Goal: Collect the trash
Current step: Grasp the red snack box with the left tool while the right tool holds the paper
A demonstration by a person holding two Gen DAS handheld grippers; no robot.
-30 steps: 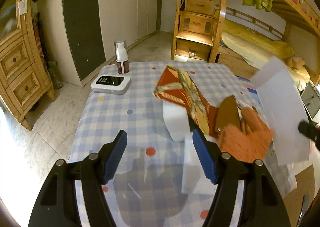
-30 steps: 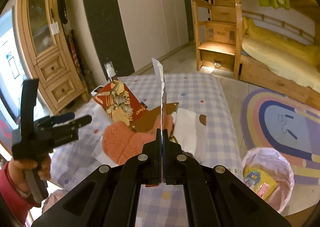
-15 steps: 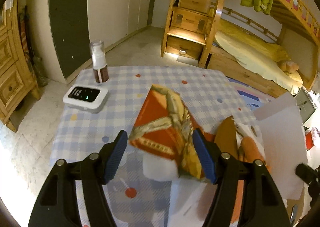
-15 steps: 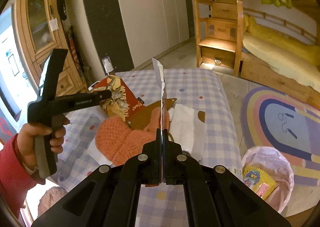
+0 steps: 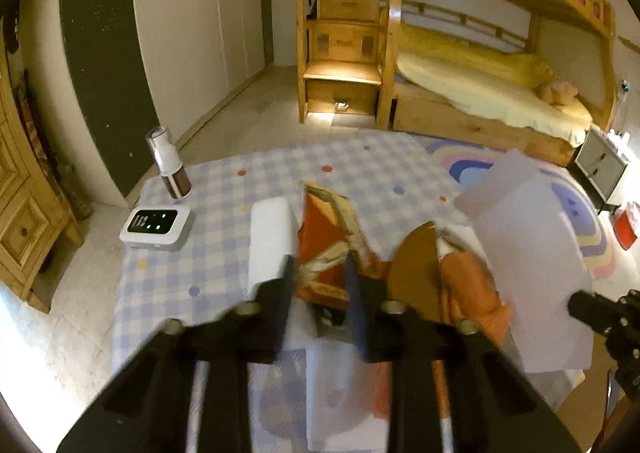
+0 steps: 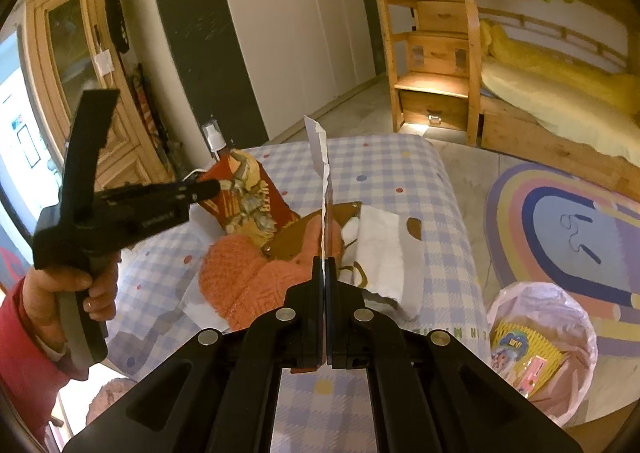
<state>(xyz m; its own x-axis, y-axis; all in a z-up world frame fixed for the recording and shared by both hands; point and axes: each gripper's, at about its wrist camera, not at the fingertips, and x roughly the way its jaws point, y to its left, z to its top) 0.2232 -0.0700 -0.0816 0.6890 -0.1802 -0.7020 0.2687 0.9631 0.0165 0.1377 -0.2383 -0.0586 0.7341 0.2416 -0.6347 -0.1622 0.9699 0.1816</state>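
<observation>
Snack wrapper [image 5: 326, 253] between just-closing left jaws; paper sheet [image 6: 322, 173] clamped in right jaws

Left tongs [image 5: 320, 273] closing on red wrapper [image 5: 324, 249].

Beyond the fingers [image 6: 318, 273]: white wardrobe doors [image 6: 304, 33] with round holes, wooden bunk bed [image 5: 480, 93], pine cabinet [image 6: 76, 65], rainbow rug [image 6: 560, 213] on pale floor.

The desk [image 5: 224, 189] wears a blue-and-white check cloth with scattered red, blue and yellow dots. On it lie a red-orange snack wrapper [image 5: 324, 241] with gold print, an orange knitted glove [image 6: 248, 273], white paper [image 5: 532, 253] and a brown card [image 5: 412, 269]. Beside the desk, a pink-lined bin [image 6: 540, 349].
</observation>
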